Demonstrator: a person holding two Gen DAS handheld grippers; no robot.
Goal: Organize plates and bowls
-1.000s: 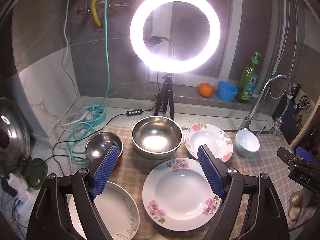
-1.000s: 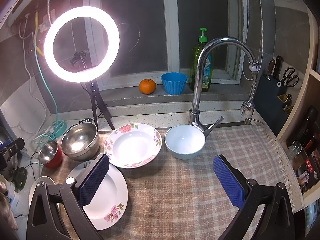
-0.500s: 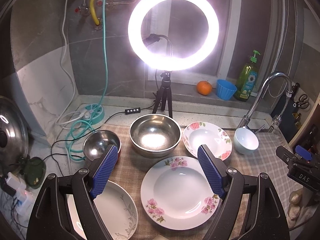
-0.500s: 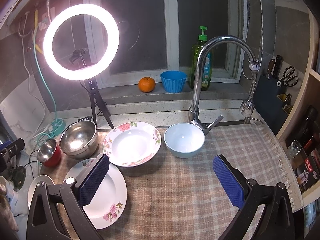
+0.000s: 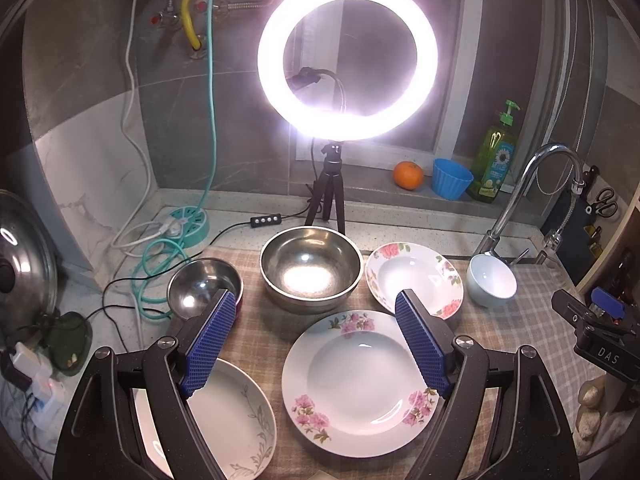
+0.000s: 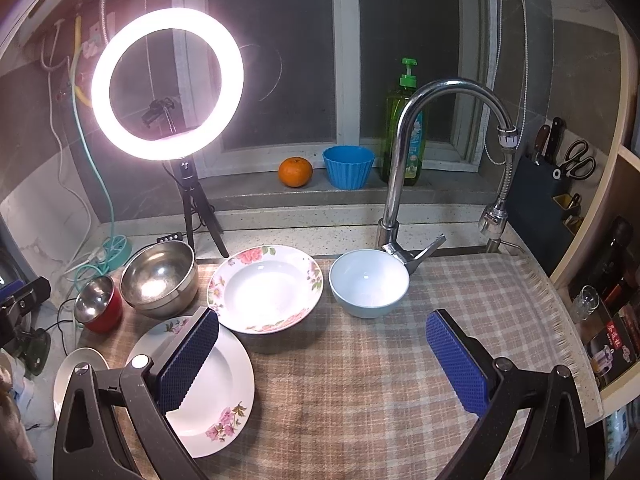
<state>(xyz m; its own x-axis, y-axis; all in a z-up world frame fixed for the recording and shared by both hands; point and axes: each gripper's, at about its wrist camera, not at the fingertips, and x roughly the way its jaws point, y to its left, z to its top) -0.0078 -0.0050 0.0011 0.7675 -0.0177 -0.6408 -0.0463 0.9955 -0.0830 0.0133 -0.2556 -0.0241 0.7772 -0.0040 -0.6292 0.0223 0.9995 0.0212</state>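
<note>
My left gripper (image 5: 316,340) is open and empty above a large floral plate (image 5: 360,380). A white leaf-patterned plate (image 5: 236,420) lies at its lower left. Behind stand a large steel bowl (image 5: 310,268), a small steel bowl in a red cup (image 5: 204,286), a smaller floral plate (image 5: 416,276) and a pale blue bowl (image 5: 492,280). My right gripper (image 6: 324,356) is open and empty above the checked cloth (image 6: 360,380), in front of the pale blue bowl (image 6: 370,282) and the smaller floral plate (image 6: 266,288). The large floral plate (image 6: 220,392) lies under its left finger.
A ring light on a tripod (image 5: 346,60) stands behind the bowls. A chrome tap (image 6: 436,152) rises behind the blue bowl. An orange (image 6: 295,172), a blue cup (image 6: 348,166) and a soap bottle (image 6: 404,128) sit on the sill. Cables (image 5: 160,248) and a pot lid (image 5: 20,264) are at left.
Both grippers have drifted slightly back or up, so the dishes sit a little lower and smaller in view. Nothing was taken hold of; the jaws stay open.
</note>
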